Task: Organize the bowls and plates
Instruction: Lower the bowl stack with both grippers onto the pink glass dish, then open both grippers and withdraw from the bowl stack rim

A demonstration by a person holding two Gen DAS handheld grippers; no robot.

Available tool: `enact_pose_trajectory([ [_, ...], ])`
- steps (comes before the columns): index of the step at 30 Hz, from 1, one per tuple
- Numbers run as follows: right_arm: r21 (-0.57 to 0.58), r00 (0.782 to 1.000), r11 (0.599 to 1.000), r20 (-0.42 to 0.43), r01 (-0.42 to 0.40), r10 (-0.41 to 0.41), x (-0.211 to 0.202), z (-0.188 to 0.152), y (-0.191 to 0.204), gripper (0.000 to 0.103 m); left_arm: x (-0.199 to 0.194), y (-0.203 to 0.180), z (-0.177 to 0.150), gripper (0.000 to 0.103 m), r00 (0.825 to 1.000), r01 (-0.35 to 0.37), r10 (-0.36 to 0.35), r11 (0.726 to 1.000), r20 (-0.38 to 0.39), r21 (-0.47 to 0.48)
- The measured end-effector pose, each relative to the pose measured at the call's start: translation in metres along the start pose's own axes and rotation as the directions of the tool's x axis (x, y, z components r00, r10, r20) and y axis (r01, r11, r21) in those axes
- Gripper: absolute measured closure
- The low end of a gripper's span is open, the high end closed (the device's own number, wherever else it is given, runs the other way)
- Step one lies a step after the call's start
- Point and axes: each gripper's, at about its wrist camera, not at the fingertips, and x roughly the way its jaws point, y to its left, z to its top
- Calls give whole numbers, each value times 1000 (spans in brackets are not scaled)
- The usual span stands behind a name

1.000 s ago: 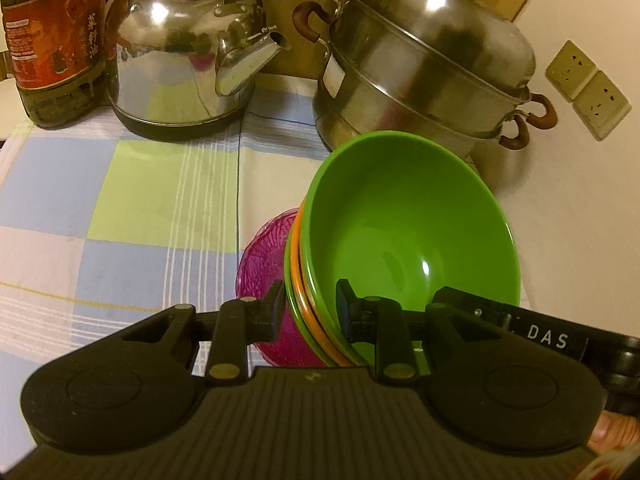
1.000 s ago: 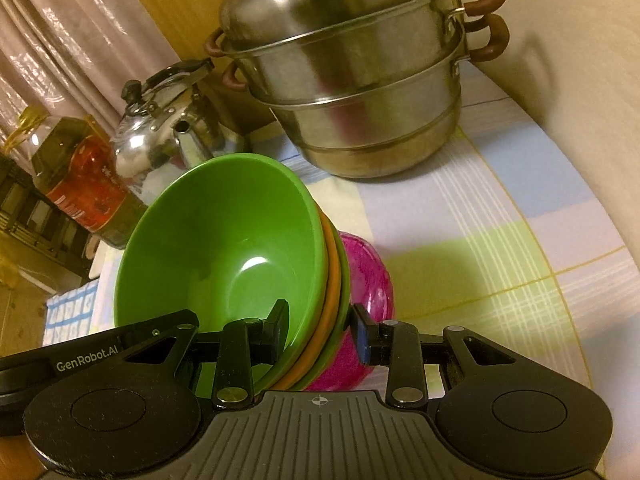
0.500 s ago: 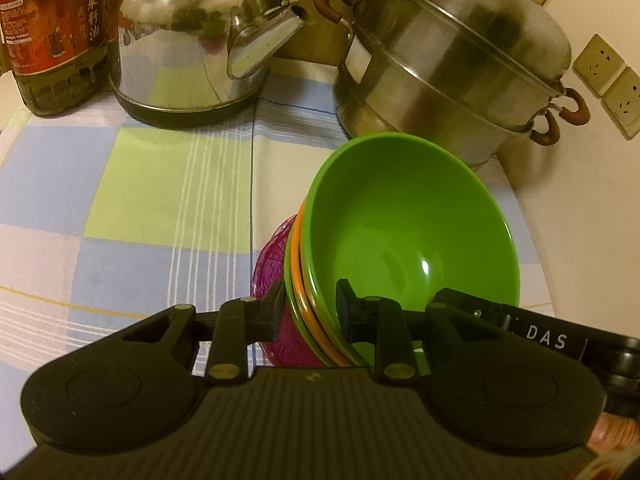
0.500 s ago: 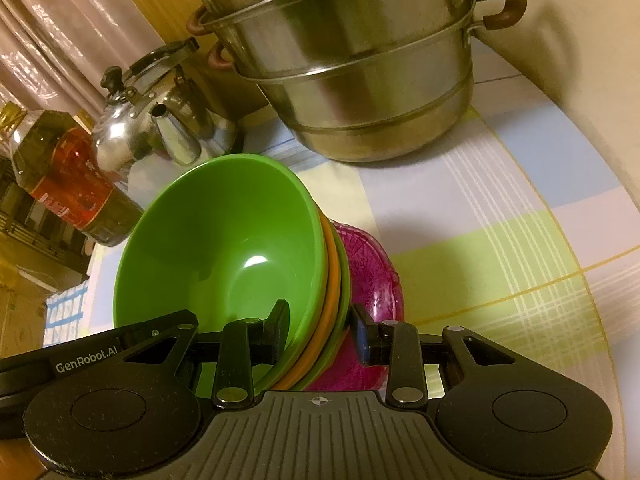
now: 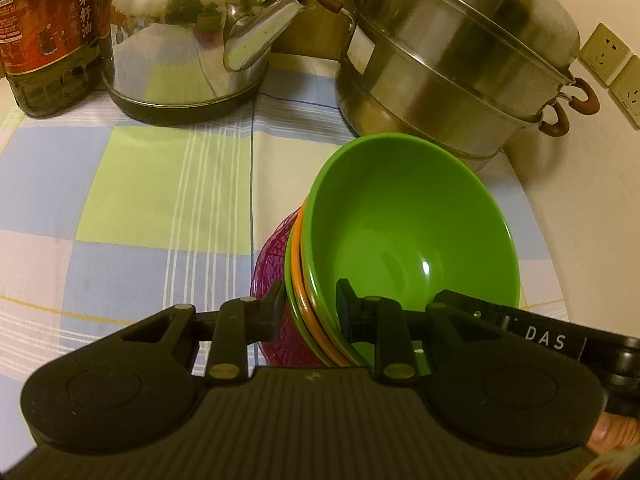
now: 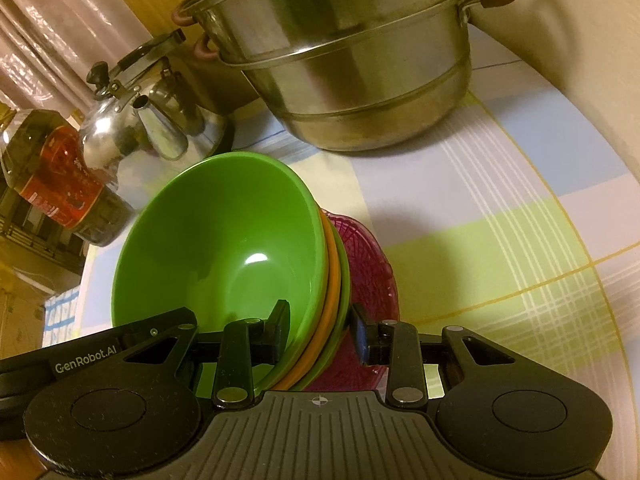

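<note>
A nested stack is held between both grippers: a green bowl (image 5: 408,232) (image 6: 224,240) on top, an orange bowl (image 5: 297,256) (image 6: 331,280) and another green one under it, and a magenta patterned dish (image 5: 276,248) (image 6: 368,264) at the bottom. My left gripper (image 5: 311,304) is shut on the stack's rim, one finger inside the top bowl and the other against the magenta dish. From the opposite side, my right gripper (image 6: 320,324) clamps the stack the same way. The stack sits low over the checked tablecloth (image 5: 160,200); whether it touches is hidden.
Close behind the stack stands a steel steamer pot (image 5: 452,60) (image 6: 352,60). A steel kettle (image 5: 180,40) (image 6: 132,120) is to its left, and an oil bottle (image 5: 48,32) (image 6: 52,172) stands further left. Wall sockets (image 5: 608,60) are on the right wall.
Both grippers have come down with the stack towards the tablecloth and nearer the pot and kettle. The grips on the stack look the same.
</note>
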Motion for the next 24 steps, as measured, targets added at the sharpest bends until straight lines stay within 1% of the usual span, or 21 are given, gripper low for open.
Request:
enact_pose_trajectory([
  [10, 7, 1000, 1000, 15, -18, 18, -2, -4, -3, 69, -2, 4, -4, 79, 1000, 19, -19, 1000, 22, -22],
  [17, -6, 997, 999, 66, -40, 41, -11, -10, -1, 61, -12, 7, -8, 69, 998, 34, -31, 999, 57, -38],
  [21, -15, 995, 999, 87, -46, 47, -21, -12, 2, 54, -21, 6, -10, 67, 998, 27, -25, 999, 66, -26],
  [24, -15, 994, 999, 95, -47, 48, -29, -14, 3, 53, -29, 6, -13, 65, 997, 23, -21, 999, 75, -34],
])
